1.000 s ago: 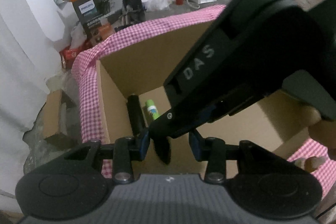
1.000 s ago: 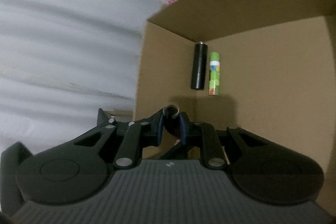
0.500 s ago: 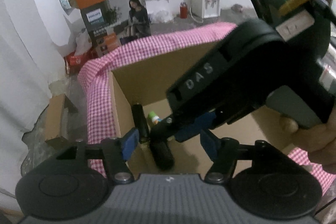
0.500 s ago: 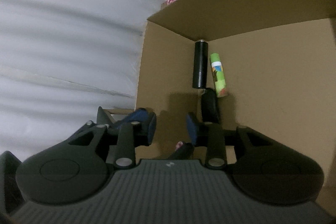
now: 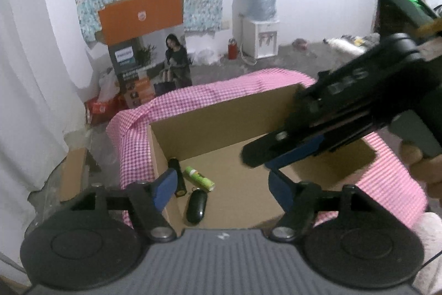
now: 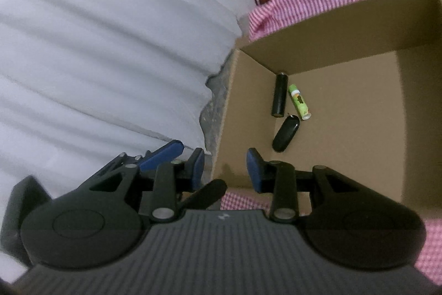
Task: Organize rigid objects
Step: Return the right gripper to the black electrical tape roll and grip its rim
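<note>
A cardboard box (image 5: 221, 123) stands open on pink checked cloth. On its floor, near the left wall, lie a black cylinder (image 5: 176, 179), a green tube (image 5: 199, 179) and a black oval case (image 5: 196, 206). The right wrist view shows the same three: cylinder (image 6: 279, 94), tube (image 6: 299, 101), case (image 6: 286, 133). My left gripper (image 5: 222, 188) hangs above the box's near edge, its jaws opening with nothing between them. My right gripper (image 6: 226, 169) is open and empty over the near rim; in the left wrist view it (image 5: 257, 156) crosses from the right.
White curtain (image 6: 110, 46) hangs close on the left of the box (image 6: 317, 46). Beyond the table's far edge are printed cartons (image 5: 132, 68), a water dispenser (image 5: 259, 29) and a bare floor. A hand (image 5: 425, 165) holds the right gripper's handle.
The right gripper let go of the black oval case, which now lies on the box floor by the green tube. Both grippers opened, rose and drew back from inside the box.
</note>
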The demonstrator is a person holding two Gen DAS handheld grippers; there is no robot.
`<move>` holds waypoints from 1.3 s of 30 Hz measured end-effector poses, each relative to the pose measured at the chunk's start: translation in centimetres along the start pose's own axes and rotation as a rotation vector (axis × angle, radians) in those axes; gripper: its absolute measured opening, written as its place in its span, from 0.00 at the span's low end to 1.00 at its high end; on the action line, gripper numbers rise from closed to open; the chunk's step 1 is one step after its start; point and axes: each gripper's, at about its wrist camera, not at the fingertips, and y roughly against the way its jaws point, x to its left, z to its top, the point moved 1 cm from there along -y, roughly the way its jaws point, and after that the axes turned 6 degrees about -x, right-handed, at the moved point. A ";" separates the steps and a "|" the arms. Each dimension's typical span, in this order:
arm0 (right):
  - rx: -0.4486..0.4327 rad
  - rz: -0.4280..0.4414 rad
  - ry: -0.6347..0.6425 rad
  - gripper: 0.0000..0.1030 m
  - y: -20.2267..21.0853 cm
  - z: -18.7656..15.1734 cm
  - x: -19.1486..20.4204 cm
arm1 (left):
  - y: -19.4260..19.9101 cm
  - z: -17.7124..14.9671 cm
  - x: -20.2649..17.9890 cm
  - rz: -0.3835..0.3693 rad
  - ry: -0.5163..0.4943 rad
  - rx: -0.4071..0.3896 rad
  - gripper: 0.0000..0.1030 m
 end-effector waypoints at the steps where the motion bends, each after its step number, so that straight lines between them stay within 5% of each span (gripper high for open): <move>1: -0.017 0.009 0.018 0.33 1.1 -0.5 0.3 | 0.8 -0.2 -0.3 -0.008 0.001 -0.012 0.77; 7: -0.138 0.013 0.125 0.45 8.5 -5.0 1.1 | 4.1 -2.7 -3.0 -0.088 -0.020 -0.037 0.86; 15: -0.246 -0.134 0.185 0.49 12.6 -13.2 -2.8 | 4.6 -7.7 -7.6 -0.214 -0.033 -0.026 0.91; 21: -0.235 -0.235 0.142 0.49 10.9 -17.7 -7.4 | 2.3 -11.0 -11.0 -0.266 -0.059 0.006 0.91; 30: -0.182 -0.357 0.171 0.49 7.5 -19.3 -10.4 | -1.3 -14.2 -16.0 -0.223 -0.201 0.009 0.90; 39: -0.118 -0.400 0.260 0.46 5.0 -18.4 -10.8 | -3.3 -14.7 -17.8 -0.205 -0.268 0.031 0.67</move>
